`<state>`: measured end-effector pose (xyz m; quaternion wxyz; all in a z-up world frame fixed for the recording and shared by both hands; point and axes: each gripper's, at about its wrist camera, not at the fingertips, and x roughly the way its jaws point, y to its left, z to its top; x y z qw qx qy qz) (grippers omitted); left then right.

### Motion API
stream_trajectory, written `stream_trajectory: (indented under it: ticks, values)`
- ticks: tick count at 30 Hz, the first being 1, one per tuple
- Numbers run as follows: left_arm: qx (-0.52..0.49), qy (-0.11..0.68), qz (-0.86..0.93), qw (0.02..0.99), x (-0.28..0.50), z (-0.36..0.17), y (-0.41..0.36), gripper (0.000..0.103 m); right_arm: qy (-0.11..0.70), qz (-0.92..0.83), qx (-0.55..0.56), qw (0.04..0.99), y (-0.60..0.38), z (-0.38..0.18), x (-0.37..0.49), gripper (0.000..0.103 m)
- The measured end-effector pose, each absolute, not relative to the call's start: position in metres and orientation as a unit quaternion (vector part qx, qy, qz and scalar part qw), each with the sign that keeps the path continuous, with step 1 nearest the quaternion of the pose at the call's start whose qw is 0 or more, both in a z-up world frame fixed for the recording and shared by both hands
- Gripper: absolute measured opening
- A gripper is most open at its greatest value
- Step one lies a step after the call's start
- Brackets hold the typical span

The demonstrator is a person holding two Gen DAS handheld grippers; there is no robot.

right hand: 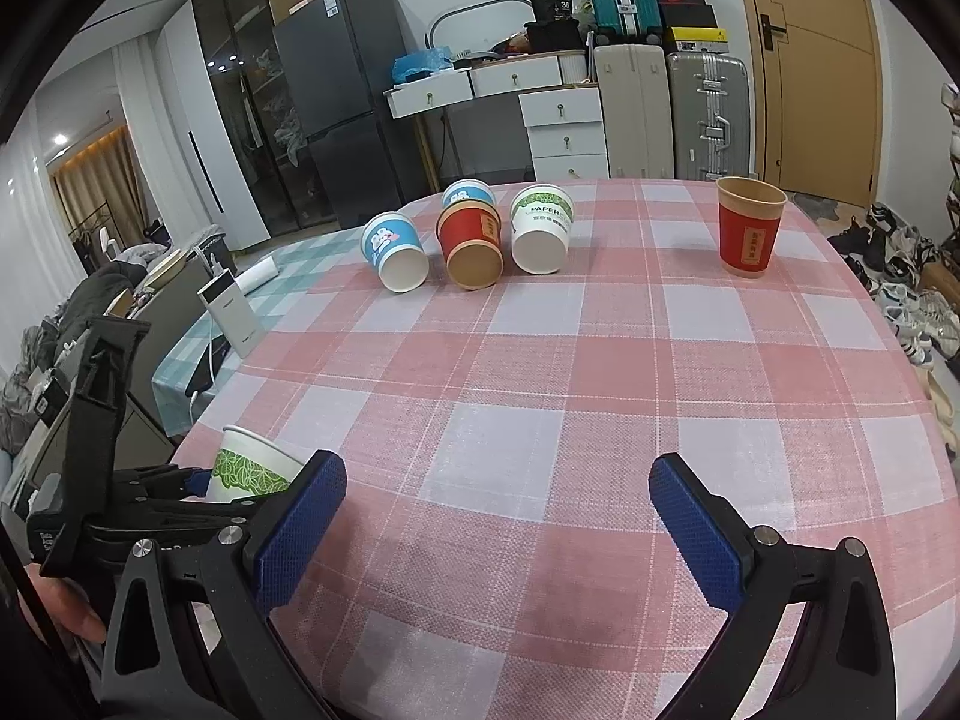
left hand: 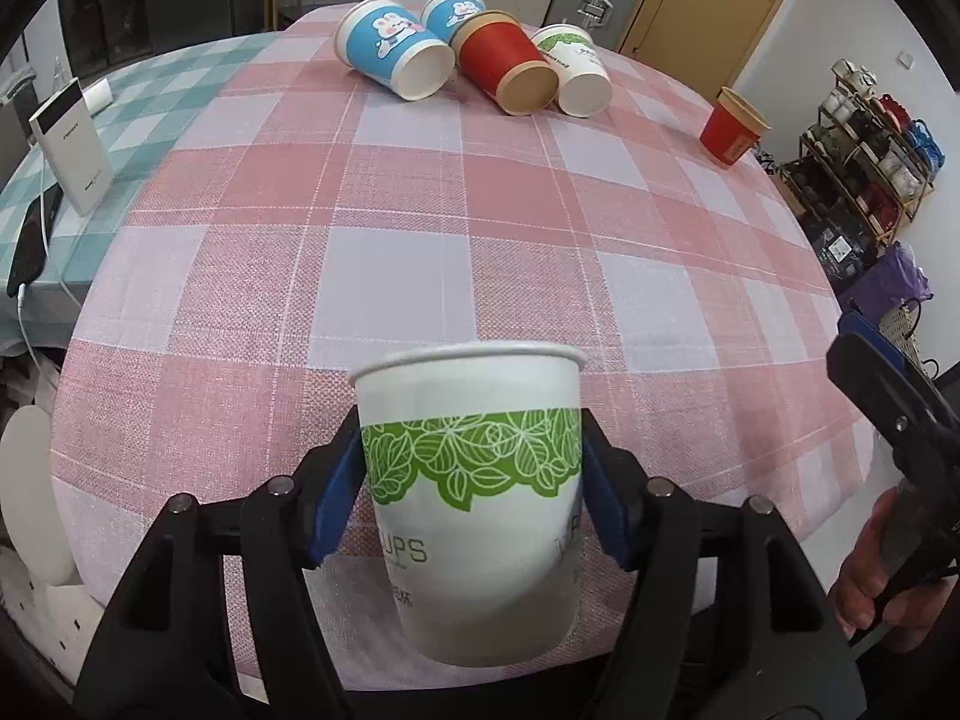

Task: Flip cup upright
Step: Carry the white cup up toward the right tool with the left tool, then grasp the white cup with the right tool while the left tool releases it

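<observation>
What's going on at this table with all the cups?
A person holds a tool in each hand. The left tool grips a white leaf-print cup, mouth up, near the table's front edge. The right tool is open and holds nothing. At the far side of the pink checked tablecloth, four cups lie on their sides: two blue, one red, one white. Another red cup stands upright to the right.

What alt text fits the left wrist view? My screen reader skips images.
The left gripper clamps an upright white paper cup with a green leaf band above a pink checked tablecloth. Four cups lie tipped at the far side; a red cup stands right.
</observation>
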<state>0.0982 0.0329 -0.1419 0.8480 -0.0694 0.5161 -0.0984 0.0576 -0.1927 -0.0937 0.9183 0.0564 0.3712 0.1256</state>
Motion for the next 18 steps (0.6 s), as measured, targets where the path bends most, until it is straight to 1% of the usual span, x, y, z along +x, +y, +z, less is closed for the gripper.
stream_trajectory:
  ticks: [1, 3, 11, 13, 18]
  values:
    - [-0.070, 0.518, -0.095, 0.847, 0.098, -0.143, 0.034, 0.067, 0.370, 0.126, 0.056, 0.919, -0.193, -0.093, 0.057, 0.103]
    - [-0.059, 0.524, -0.071, 0.847, 0.099, -0.146, 0.034, 0.080, 0.369, 0.126, 0.057, 0.919, -0.193, -0.093, 0.057, 0.103]
    - [-0.057, 0.497, -0.067, 0.864, 0.097, -0.130, 0.040, 0.086, 0.367, 0.130, 0.059, 0.919, -0.193, -0.091, 0.057, 0.103]
    - [-0.061, 0.495, -0.065, 0.864, 0.098, -0.125, 0.043, 0.086, 0.365, 0.130, 0.064, 0.920, -0.195, -0.090, 0.057, 0.103]
    - [-0.081, 0.450, -0.060, 0.887, 0.087, -0.087, 0.054, 0.086, 0.366, 0.140, 0.080, 0.916, -0.198, -0.085, 0.058, 0.103]
